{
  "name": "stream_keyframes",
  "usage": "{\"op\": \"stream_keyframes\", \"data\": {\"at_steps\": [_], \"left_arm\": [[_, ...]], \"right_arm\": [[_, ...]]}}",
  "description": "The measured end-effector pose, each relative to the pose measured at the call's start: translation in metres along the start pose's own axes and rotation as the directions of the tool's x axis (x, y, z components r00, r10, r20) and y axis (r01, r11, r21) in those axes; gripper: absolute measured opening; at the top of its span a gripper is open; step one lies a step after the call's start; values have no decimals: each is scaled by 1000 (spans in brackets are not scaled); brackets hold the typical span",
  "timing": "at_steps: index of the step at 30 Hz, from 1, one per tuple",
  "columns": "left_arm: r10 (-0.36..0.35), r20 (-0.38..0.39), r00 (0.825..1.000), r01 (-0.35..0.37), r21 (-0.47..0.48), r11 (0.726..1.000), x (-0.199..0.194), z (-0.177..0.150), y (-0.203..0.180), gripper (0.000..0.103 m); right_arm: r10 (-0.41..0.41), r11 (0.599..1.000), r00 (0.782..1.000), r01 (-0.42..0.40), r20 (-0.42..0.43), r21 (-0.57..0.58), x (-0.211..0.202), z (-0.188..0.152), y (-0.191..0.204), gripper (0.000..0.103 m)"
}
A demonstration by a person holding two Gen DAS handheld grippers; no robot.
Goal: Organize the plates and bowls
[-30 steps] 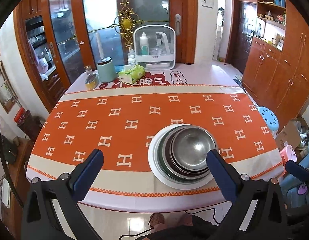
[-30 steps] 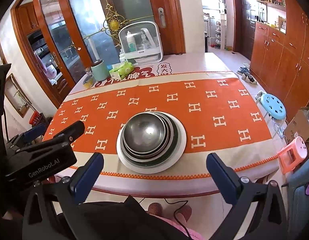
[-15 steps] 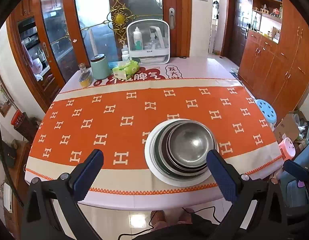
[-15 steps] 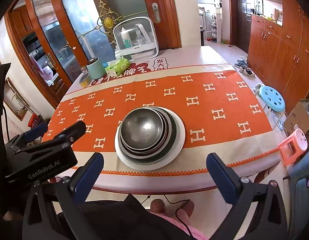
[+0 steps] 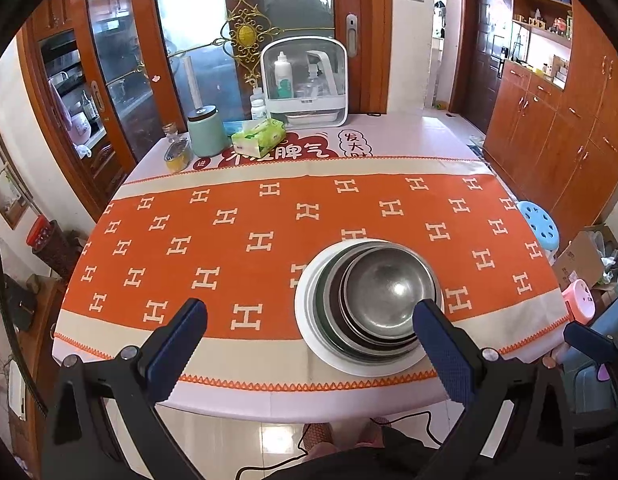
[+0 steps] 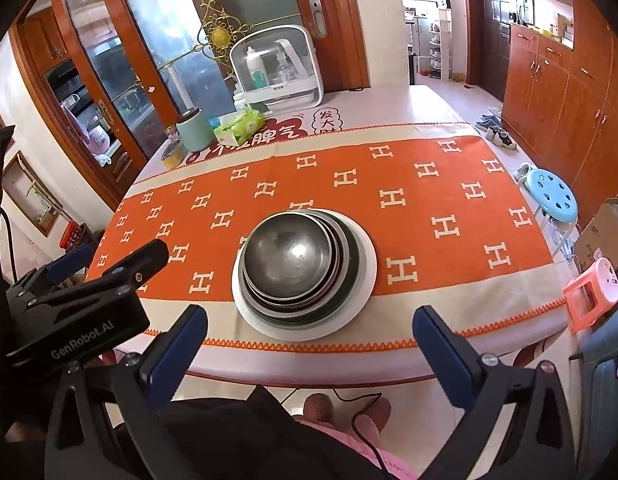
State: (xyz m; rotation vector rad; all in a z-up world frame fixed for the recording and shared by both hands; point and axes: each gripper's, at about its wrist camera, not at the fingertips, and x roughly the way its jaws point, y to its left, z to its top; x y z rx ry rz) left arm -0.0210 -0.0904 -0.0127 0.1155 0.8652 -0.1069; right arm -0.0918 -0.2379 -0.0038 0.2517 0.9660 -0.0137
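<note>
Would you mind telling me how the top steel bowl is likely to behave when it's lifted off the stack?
The top steel bowl looks thin and polished, so probably light, stiff and slippery at its rim. It sits nested in other bowls on a white plate, so it may drag or rattle the one beneath.

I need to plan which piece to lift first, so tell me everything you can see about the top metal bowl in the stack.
The top metal bowl is round, grey, dull steel with a scuffed inside and one bright glint near its middle. It sits upright, mouth up, nested in a few wider metal dishes, all resting on a white plate near the table's front edge on the orange cloth. It sits off-centre, toward the stack's left in the right wrist view. It looks empty. Neither gripper touches it; both are open and short of the stack.
</note>
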Motion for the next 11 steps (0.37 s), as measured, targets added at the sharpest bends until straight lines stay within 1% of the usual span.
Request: {"op": "stream_keyframes", "data": {"at_steps": [11], "left_arm": [[10,-2,1000,-10,3,1000,1,4,-3,102]], "right_arm": [[7,1000,1000,-7,-5,6,3,2,-4,103]]}}
